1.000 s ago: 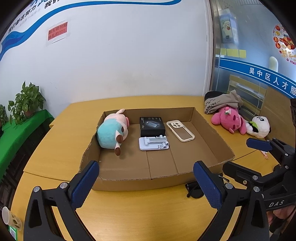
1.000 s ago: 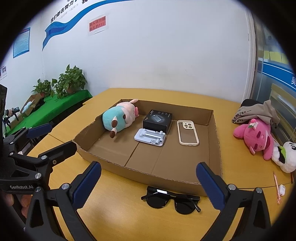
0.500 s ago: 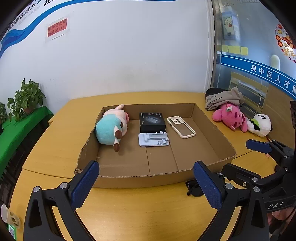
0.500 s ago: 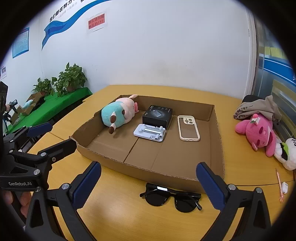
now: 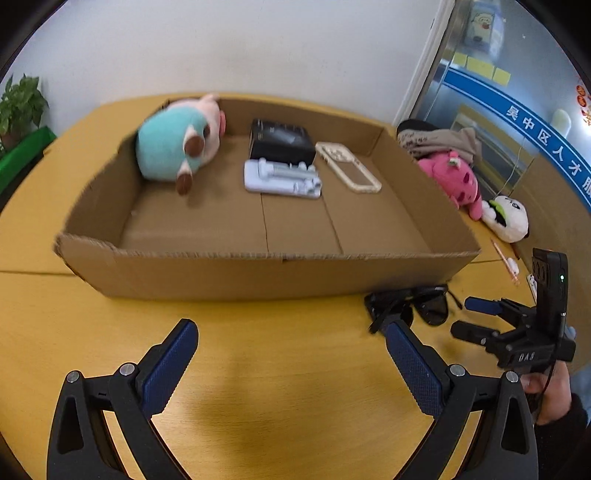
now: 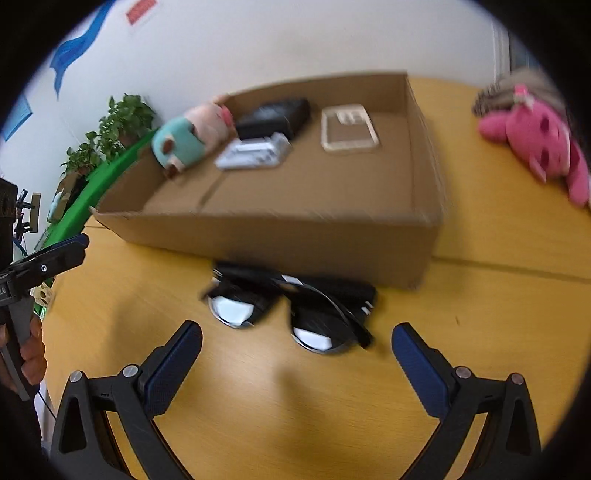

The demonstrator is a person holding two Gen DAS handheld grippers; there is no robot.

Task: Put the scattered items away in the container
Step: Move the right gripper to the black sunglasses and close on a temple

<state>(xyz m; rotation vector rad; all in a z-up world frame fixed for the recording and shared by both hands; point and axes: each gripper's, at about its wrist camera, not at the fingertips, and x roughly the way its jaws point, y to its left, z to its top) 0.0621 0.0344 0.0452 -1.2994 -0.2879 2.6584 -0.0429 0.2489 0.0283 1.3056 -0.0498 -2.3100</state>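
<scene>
both wrist cams low, facing box (image 5: 266,273), shared

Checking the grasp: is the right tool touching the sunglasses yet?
Apart. The right wrist view shows bare table between the right tool fingers and the sunglasses; jaws wide open.

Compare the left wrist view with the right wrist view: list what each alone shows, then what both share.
Left wrist only: panda plush, pen, the right gripper from outside.
Right wrist only: sunglasses lenses seen clearly, red wall sign, the left gripper from outside.
Both: cardboard box, teal-pink plush, black box, phone case, pink plush.
</scene>
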